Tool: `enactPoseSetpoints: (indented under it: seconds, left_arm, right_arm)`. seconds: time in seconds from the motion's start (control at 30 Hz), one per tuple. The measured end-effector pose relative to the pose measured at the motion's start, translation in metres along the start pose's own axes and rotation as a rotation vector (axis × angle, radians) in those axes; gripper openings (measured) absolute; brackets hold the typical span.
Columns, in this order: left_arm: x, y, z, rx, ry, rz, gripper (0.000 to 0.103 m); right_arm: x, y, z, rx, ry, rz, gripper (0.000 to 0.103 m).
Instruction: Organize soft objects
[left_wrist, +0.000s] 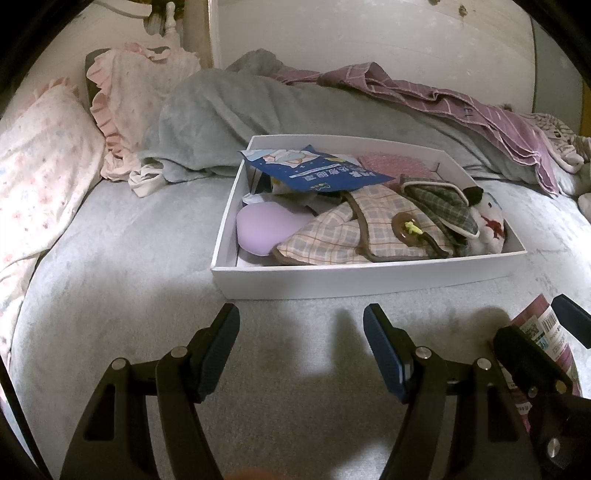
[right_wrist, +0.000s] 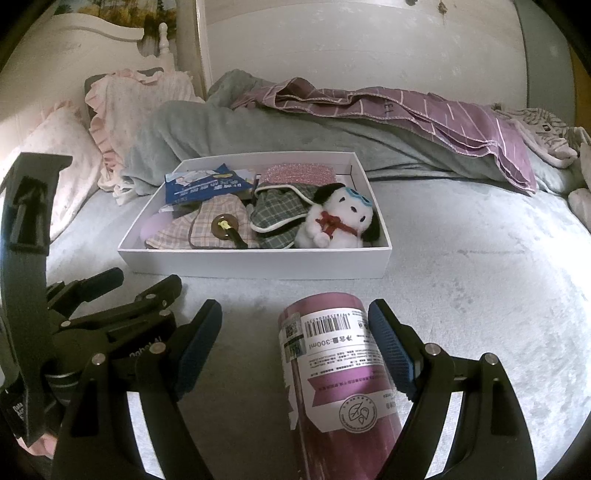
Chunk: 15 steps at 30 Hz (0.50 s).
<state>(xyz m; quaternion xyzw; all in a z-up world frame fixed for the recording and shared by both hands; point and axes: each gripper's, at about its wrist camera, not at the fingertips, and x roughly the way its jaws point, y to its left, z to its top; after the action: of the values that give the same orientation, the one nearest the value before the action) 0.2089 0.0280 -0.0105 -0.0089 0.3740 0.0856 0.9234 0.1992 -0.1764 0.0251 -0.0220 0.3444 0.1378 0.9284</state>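
A white shallow box (left_wrist: 369, 278) (right_wrist: 258, 262) sits on the grey bed. It holds a blue packet (left_wrist: 314, 170) (right_wrist: 203, 184), a lilac cushion (left_wrist: 266, 229), a pink plaid pouch (left_wrist: 351, 232) (right_wrist: 207, 225), a green plaid pouch (left_wrist: 439, 203) (right_wrist: 277, 210), a pink glittery item (right_wrist: 295, 171) and a white plush dog (right_wrist: 340, 218) (left_wrist: 491, 221). My left gripper (left_wrist: 301, 350) is open and empty in front of the box. My right gripper (right_wrist: 295, 347) is open around a purple labelled bottle (right_wrist: 340, 376) (left_wrist: 546, 332) lying between its fingers, against the right finger.
Floral pillows (left_wrist: 44, 170) (right_wrist: 122, 110) lie at the left. A grey blanket (left_wrist: 229, 110) (right_wrist: 221, 125) and a purple striped cloth (left_wrist: 461, 103) (right_wrist: 424, 110) are heaped behind the box. A striped soft item (right_wrist: 546, 129) lies at the far right. The left gripper body (right_wrist: 92, 325) shows in the right wrist view.
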Motion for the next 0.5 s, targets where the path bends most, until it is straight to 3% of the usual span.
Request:
enactPoseSetpoints:
  seconds: [0.5]
  left_arm:
    - [0.0005, -0.0004, -0.0003, -0.001, 0.001, 0.001, 0.070]
  right_arm:
    - [-0.0002, 0.0004, -0.0001, 0.000, 0.000, 0.000, 0.083]
